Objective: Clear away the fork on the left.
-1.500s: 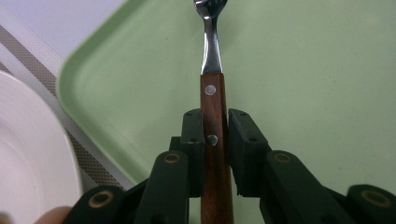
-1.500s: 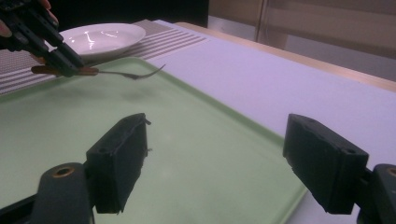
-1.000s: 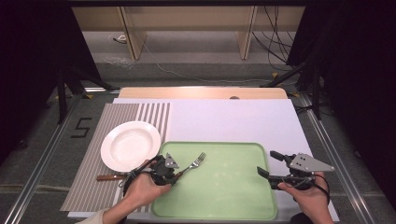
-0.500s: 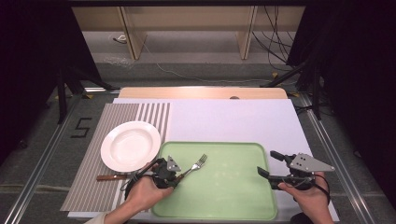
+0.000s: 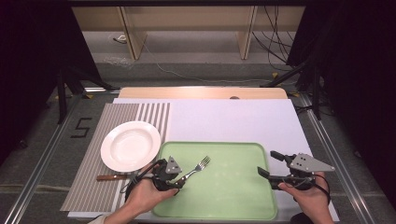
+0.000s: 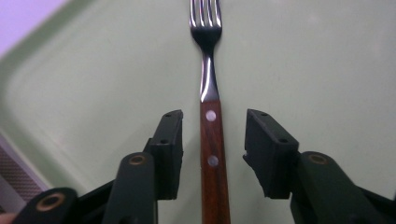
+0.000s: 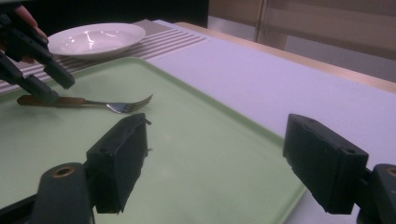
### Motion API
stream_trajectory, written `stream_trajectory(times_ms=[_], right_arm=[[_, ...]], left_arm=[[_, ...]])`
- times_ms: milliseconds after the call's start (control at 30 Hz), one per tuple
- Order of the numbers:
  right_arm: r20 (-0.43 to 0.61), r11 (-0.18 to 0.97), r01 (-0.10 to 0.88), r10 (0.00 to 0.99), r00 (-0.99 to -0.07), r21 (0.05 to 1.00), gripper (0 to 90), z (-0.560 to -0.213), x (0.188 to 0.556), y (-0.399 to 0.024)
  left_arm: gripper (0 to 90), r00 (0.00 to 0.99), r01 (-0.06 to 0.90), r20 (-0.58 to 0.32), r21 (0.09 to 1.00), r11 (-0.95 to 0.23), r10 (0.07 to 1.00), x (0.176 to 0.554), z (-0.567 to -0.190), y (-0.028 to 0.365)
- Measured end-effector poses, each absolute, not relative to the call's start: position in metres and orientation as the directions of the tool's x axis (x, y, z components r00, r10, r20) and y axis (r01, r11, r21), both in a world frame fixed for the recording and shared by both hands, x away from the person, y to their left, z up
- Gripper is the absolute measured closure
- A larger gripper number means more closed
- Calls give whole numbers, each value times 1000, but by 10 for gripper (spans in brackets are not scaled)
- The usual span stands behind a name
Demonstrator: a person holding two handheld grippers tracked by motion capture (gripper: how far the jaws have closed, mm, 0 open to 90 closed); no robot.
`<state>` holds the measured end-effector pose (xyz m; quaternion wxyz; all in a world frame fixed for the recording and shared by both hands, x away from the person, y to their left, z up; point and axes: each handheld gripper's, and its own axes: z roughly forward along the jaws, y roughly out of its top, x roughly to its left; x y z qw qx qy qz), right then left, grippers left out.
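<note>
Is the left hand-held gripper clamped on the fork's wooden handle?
No, the left hand-held gripper has just opened; gaps separate both pads from the fork.

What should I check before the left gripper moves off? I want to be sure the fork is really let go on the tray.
1. Left gripper jaws clear of the fork handle: ok. They have just been opening, with a gap on both sides of the handle between them.
2. Fork lying flat on the green tray: ok, handle and tines rest on its floor.
3. Fork fully inside the tray rim: ok in the high view.
4. Right gripper out of the way: ok, open, empty, over the tray's right edge.
5. White plate clear of the left hand's way back: cannot tell; it sits close by on the striped mat.
</note>
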<state>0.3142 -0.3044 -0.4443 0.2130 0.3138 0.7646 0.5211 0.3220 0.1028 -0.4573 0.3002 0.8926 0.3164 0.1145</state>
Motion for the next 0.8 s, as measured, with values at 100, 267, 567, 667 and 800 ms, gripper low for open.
stream_trajectory(times_ms=[100, 267, 567, 667, 800], right_arm=[[1, 260, 258, 703, -711, 931, 230, -444, 314, -305], [0, 262, 258, 703, -712, 930, 230, -444, 314, -304], [0, 259, 256, 703, -711, 931, 230, -444, 314, -305], [0, 260, 256, 703, -711, 931, 230, -444, 314, -305], [2, 260, 259, 703, -712, 930, 230, -444, 314, -304]], left_arm=[[640, 759, 480, 53, 628, -613, 649, 328, -448, 114], [895, 765, 489, 81, 573, -658, 639, 335, -455, 125], [897, 795, 507, 61, 479, -717, 603, 327, -465, 122], [897, 803, 509, 51, 462, -727, 594, 323, -467, 123], [897, 801, 514, 43, 461, -724, 597, 317, -467, 125]])
